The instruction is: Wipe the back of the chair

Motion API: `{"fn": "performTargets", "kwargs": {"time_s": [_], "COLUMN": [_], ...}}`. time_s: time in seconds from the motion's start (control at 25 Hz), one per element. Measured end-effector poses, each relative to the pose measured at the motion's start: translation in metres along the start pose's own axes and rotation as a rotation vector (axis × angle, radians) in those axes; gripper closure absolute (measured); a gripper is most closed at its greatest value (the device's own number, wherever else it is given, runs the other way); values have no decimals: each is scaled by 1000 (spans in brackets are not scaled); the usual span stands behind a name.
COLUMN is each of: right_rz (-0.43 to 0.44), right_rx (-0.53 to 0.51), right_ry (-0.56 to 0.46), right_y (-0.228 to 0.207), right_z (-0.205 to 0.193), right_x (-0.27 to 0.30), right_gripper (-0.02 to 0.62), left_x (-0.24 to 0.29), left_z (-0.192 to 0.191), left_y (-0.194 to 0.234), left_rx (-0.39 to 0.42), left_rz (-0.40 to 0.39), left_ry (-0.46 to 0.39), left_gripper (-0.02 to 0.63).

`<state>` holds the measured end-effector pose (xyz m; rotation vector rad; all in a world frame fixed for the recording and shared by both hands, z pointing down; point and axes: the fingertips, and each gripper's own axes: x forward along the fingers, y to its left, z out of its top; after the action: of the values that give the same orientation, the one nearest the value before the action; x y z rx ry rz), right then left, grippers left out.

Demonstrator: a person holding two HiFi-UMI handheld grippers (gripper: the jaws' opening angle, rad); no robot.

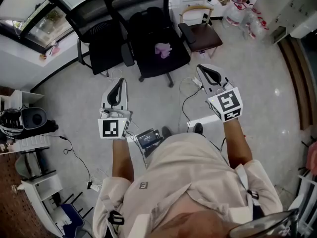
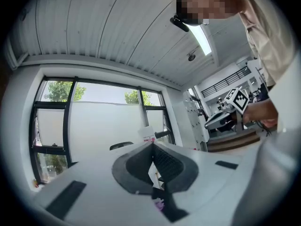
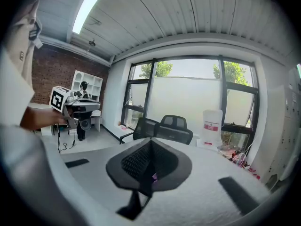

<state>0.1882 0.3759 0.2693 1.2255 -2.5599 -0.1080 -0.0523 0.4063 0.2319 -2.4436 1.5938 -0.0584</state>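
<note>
Head view suggests wiping has not begun: the pink cloth (image 1: 163, 49) lies on the black chair (image 1: 147, 31) seat, while the left gripper (image 1: 118, 85) and right gripper (image 1: 206, 72), jaws together on nothing, hover well short.

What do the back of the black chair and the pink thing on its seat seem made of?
Chair back: probably mesh in a black frame, matte; its panel looks greyer than the frame. Pink cloth: likely soft fabric, since it lies crumpled.
</note>
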Motion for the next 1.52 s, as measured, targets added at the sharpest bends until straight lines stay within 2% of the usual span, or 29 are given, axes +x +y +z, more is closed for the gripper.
{"fn": "performTargets", "kwargs": {"time_s": [0.28, 0.48, 0.68, 1.08, 1.28, 1.52], "right_rz": [-11, -20, 6, 132, 206, 273], "right_rx": [63, 53, 40, 64, 68, 82], "right_ry": [-18, -2, 15, -20, -48, -61], "right_y": [12, 27, 25, -43, -102, -171], "right_z": [7, 13, 13, -5, -9, -27], "right_x": [22, 43, 65, 137, 173, 202], "right_gripper": [601, 601, 601, 601, 601, 601], "left_x": [2, 1, 12, 82, 149, 229], "left_z": [-10, -21, -31, -55, -51, -53], "left_y": [23, 42, 50, 47, 36, 6], "left_rx": [-25, -60, -80, -51, -60, -34], "left_rz": [-28, -51, -45, 38, 100, 128], "left_ry": [-19, -36, -30, 63, 75, 89], "left_gripper": [600, 600, 600, 600, 600, 600]}}
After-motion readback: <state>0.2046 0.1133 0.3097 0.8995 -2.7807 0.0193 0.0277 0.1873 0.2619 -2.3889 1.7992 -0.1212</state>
